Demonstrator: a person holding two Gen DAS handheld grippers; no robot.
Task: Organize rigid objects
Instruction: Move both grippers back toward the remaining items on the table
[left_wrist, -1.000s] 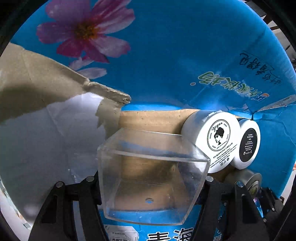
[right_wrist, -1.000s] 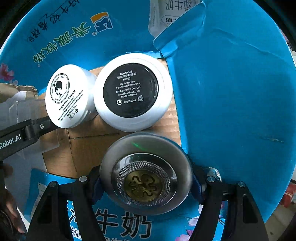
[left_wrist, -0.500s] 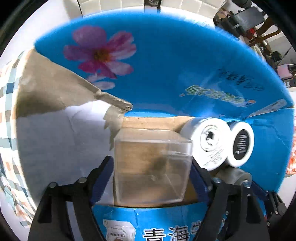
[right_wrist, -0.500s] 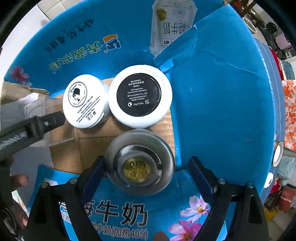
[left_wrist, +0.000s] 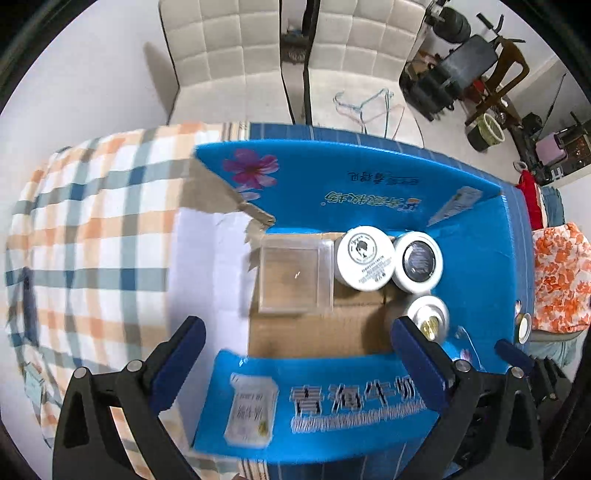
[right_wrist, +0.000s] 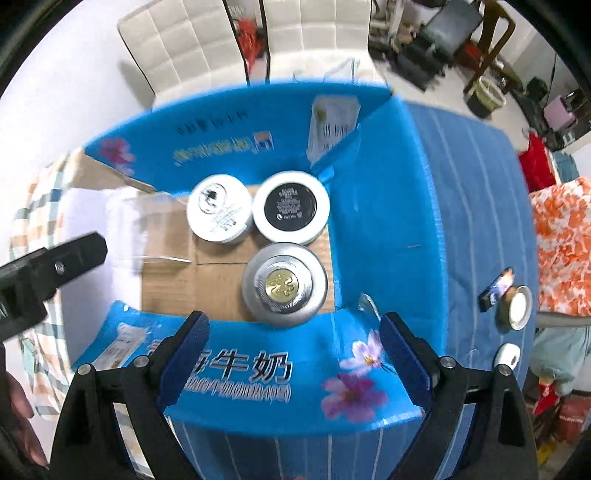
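Cardboard box (right_wrist: 369, 229) holds three round tins and one clear tub (left_wrist: 291, 275); both claws gape empty.

1. Both views are bright and evenly daylit; colours are saturated, with the blue box (left_wrist: 476, 258) vivid.
2. Fisheye distortion bends straight edges; a black circular vignette cuts the corners of each frame.
3. Left wrist view: the box print near the bottom is smeared by motion blur; the clear container (left_wrist: 291, 275) shows a small glint.
4. Right wrist view: blur is stronger, streaking the box rim, the flower print (right_wrist: 354, 384) and the white jar (right_wrist: 218, 208), whose label is washed out by glare.
5. The silver tin (right_wrist: 284, 284) reflects light softly on its lid.
6. Shadows are faint and soft-edged on the cardboard floor (right_wrist: 207, 284).
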